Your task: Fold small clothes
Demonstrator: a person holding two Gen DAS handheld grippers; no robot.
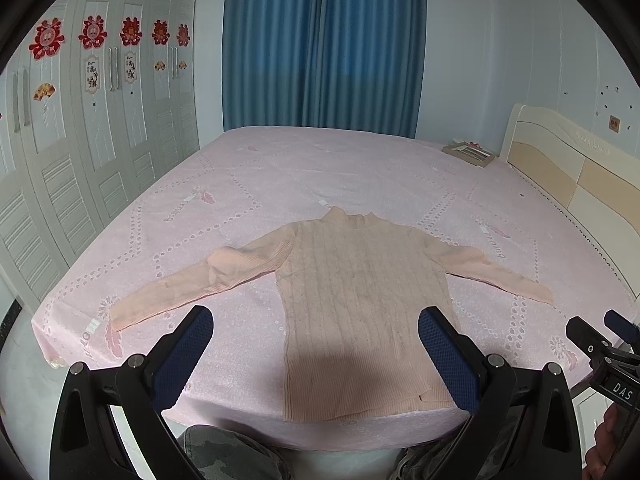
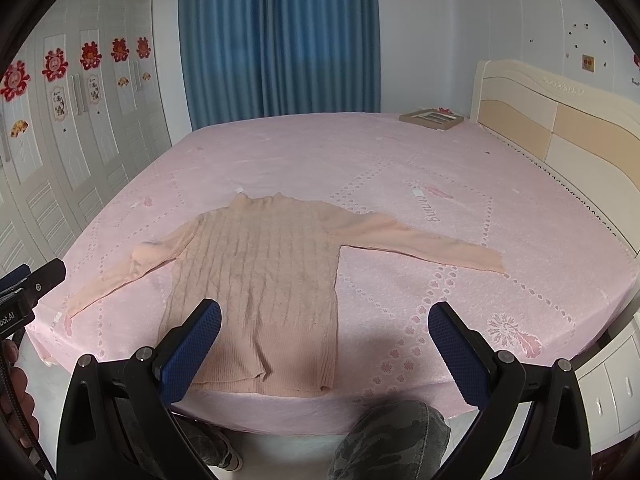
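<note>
A small peach knit sweater [image 1: 356, 292] lies flat on the pink bed sheet [image 1: 320, 168], collar away from me, hem at the near edge, both sleeves spread out sideways. The left sleeve [image 1: 180, 292] is slightly bunched near the shoulder. My left gripper [image 1: 316, 324] hovers open above the hem with nothing between its blue pads. In the right wrist view the sweater [image 2: 260, 272] sits left of centre, and my right gripper [image 2: 325, 320] hangs open over its lower right edge, holding nothing. The right sleeve [image 2: 420, 240] stretches toward the headboard side.
A flat picture frame [image 2: 432, 117] lies at the far right corner of the bed by the cream headboard [image 2: 560, 120]. White wardrobe doors [image 1: 80, 140] line the left, blue curtains [image 1: 324, 40] hang behind. The person's camouflage-clad knees [image 2: 392, 436] press against the near bed edge.
</note>
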